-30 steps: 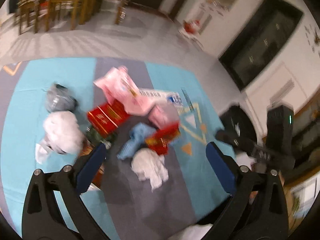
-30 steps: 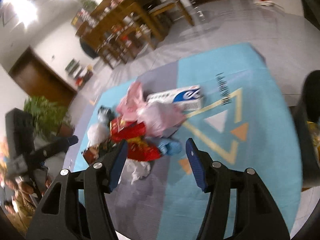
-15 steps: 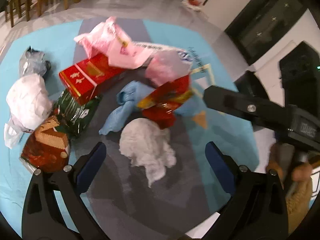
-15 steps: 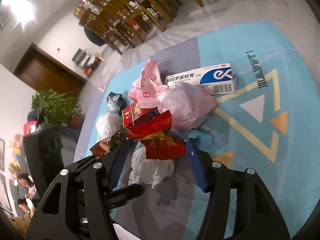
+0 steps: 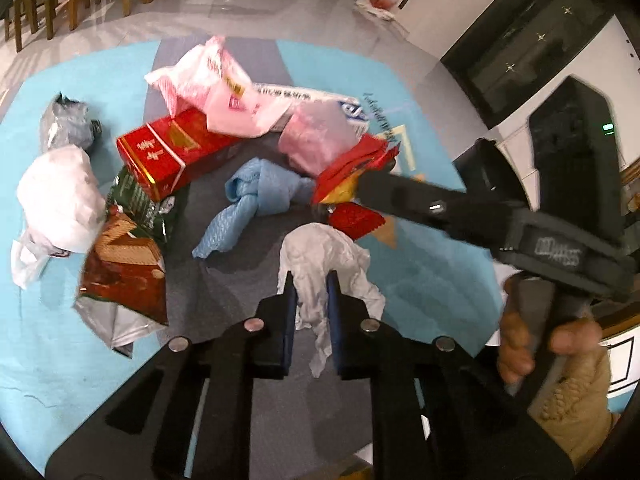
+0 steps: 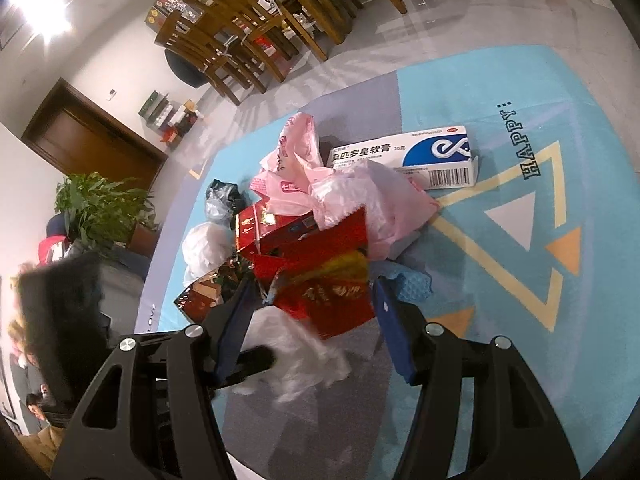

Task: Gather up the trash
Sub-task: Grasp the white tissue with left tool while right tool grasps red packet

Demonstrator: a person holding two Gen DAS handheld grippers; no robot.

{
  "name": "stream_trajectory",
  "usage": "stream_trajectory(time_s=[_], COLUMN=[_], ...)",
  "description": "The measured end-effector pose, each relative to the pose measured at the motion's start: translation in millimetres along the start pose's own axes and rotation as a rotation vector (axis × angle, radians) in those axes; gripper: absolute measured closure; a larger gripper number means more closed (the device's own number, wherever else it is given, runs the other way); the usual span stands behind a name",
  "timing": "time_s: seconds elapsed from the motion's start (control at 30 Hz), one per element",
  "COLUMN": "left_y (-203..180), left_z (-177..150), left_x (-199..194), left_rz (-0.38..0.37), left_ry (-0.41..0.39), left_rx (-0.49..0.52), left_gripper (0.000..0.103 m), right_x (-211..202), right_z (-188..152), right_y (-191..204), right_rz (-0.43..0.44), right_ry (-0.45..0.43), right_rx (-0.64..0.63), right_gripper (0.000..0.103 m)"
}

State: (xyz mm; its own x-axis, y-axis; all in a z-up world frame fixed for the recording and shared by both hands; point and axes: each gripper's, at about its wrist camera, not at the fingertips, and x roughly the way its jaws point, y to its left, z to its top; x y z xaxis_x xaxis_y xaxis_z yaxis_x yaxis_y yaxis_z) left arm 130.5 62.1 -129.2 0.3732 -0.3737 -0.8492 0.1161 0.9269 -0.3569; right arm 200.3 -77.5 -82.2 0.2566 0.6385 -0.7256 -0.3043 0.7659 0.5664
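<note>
With its jaws just closing, left gripper (image 5: 311, 288) fingers pinch the white tissue (image 5: 320, 252); right gripper (image 6: 316, 312) fingers straddle the red wrapper (image 6: 328, 296), unclenched.

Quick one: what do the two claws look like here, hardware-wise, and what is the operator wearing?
Both are black plastic frames with cut-out arms, silver round pivot bolts and blue finger pads: left claw, right claw. The right unit's body carries grey embossed lettering and a green indicator light. The hand on its grip wears a beige knitted sleeve.

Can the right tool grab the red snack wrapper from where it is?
Probably yes. The right tool is open, with the red snack wrapper already between its fingers and nothing in front of it. The left tool only pinches the white tissue beside it.
</note>
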Motion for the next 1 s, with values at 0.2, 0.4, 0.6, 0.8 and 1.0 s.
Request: stream_trajectory(time_s=[0.2, 0.4, 0.6, 0.8, 1.0], left_y=[7, 20, 27, 28, 20], left_z=[3, 3, 9, 10, 13], left_x=[-30, -28, -36, -36, -39], left_rz=[-0.003, 0.003, 0.004, 0.004, -0.015], left_ry=[-0.042, -0.020, -0.039, -0.036, -0.056], left_rx=[-0.011, -0.055, -0.080, -0.080, -0.067], left_gripper=[0.088, 0.088, 0.087, 0.087, 0.087], right_x=[6, 24, 36, 35, 0], right_z=[0, -2, -5, -13, -19], right_y=[-1, -2, -2, -6, -6], right_rz=[-0.012, -0.088, -0.162, -0.211, -0.210], right_ry=[0.004, 0.042, 0.089, 0.103, 0.032], right_rx=[-0.002, -0.007, -0.038, -0.054, -0.073], right_gripper=[0.042, 0.042, 0.052, 0.097, 0.099])
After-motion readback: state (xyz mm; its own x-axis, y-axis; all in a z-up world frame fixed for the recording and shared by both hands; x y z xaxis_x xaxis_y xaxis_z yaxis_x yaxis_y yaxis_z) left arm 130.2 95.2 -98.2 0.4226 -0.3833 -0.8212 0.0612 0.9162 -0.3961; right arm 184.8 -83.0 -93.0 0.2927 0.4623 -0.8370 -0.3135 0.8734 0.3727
